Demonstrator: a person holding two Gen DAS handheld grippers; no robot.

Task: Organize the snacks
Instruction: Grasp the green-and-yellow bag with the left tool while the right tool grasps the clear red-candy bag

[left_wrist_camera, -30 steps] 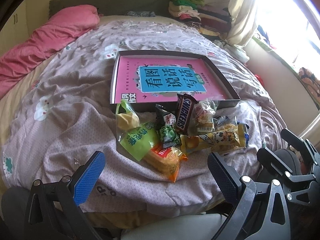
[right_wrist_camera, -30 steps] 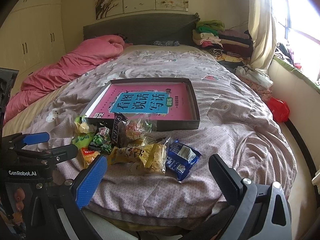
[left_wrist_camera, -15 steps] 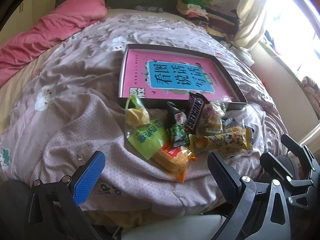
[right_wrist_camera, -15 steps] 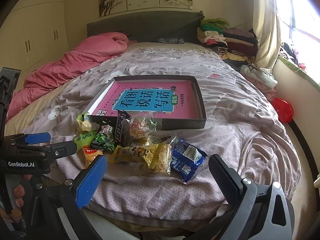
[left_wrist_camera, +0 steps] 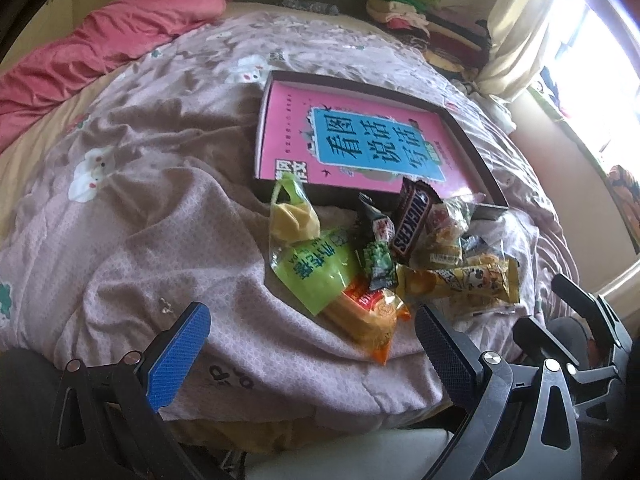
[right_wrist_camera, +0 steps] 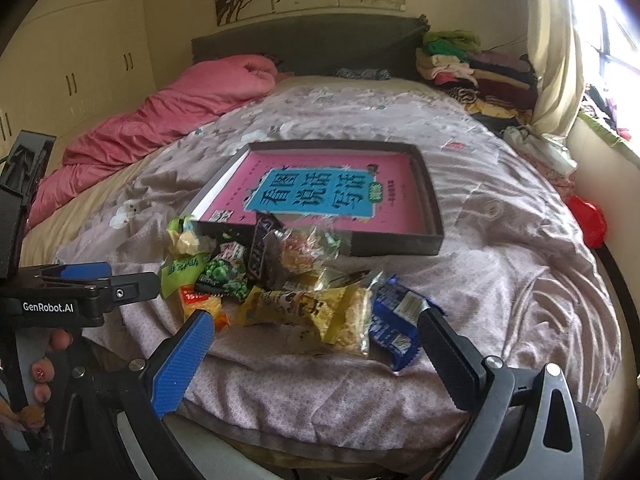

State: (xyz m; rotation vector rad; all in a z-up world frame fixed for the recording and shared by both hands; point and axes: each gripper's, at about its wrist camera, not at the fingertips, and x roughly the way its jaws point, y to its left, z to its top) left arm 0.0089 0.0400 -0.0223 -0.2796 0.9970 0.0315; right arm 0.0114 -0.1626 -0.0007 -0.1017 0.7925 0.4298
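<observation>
The left gripper (left_wrist_camera: pixel 310 344) hangs spread wide and empty over the near edge of the bed (left_wrist_camera: pixel 160 216), its blue pad to the left and black pad to the right. Just ahead of it, between the pads and slightly right, lies the heap of snacks: a lime-green packet (left_wrist_camera: pixel 316 270) with a yellow bag (left_wrist_camera: pixel 290 220) beyond it, an orange packet (left_wrist_camera: pixel 372 314) nearest the fingers, a green pea packet (left_wrist_camera: pixel 378 262), and a Snickers bar (left_wrist_camera: pixel 412 222) leaning on the near wall of the shallow box (left_wrist_camera: pixel 476 156) farther ahead. A long yellow packet (left_wrist_camera: pixel 460 282) sits ahead of the black pad.

The right gripper (right_wrist_camera: pixel 312 350) is likewise spread apart and holds nothing. The yellow packet lies just ahead between its pads, and a blue packet (right_wrist_camera: pixel 394 322) lies beside its right pad. The box with its pink floor stands beyond the heap.
</observation>
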